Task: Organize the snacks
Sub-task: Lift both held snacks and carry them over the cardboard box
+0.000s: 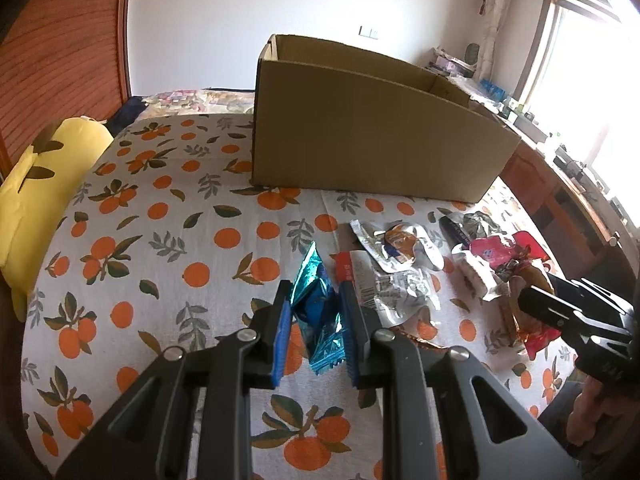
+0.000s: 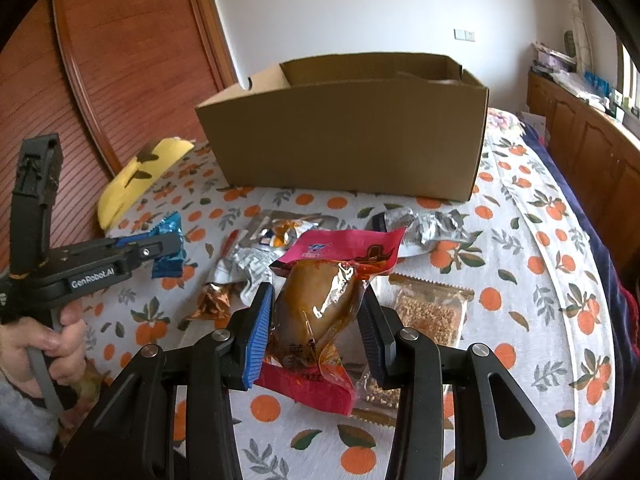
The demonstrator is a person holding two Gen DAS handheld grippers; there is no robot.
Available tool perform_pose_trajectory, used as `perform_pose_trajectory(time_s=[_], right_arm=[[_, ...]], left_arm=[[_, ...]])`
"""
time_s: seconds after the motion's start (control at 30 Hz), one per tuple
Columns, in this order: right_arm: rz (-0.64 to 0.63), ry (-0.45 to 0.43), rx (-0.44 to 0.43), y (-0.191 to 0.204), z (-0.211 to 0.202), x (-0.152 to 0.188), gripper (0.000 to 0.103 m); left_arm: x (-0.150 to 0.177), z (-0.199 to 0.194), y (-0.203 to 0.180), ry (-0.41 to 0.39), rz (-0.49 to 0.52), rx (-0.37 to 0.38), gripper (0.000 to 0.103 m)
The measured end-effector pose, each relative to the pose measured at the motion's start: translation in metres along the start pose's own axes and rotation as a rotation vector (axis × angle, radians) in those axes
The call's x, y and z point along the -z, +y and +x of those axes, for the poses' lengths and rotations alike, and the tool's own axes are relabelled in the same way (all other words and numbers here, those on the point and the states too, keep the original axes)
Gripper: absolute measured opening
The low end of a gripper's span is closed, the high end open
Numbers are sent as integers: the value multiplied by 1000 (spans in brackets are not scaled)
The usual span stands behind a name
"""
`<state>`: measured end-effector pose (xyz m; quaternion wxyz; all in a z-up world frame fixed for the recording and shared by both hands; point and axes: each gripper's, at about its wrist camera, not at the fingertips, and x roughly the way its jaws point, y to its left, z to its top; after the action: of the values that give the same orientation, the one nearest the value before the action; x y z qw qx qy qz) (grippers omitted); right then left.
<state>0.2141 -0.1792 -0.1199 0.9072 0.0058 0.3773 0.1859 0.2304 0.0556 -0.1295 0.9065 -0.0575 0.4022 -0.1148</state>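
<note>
Snacks lie loose on the orange-print bedspread (image 1: 168,200) before one open cardboard box (image 1: 372,136). At the left, the left gripper (image 1: 314,312) pinches one blue foil packet (image 1: 316,308), its long axis pointing toward the box. Several silver packets (image 1: 400,288) overlap mid-bed, their count unclear. The right gripper (image 2: 316,312) clamps one red-ended braised-meat pouch (image 2: 320,300) lengthwise, partly hiding a granola bar (image 2: 430,312).
</note>
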Motion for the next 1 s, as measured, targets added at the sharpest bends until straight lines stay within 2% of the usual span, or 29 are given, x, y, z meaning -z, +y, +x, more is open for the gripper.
perform_pose_trajectory(time_s=[0.3, 0.67, 1.0], right_arm=[[0, -28, -10, 1, -15, -5, 41], [14, -13, -14, -5, -12, 3, 41], [30, -16, -17, -18, -11, 0, 41]], left_arm=[[-4, -11, -4, -24, 2, 14, 20], [-7, -18, -7, -41, 3, 22, 20], [-26, -25, -19, -72, 25, 50, 20]])
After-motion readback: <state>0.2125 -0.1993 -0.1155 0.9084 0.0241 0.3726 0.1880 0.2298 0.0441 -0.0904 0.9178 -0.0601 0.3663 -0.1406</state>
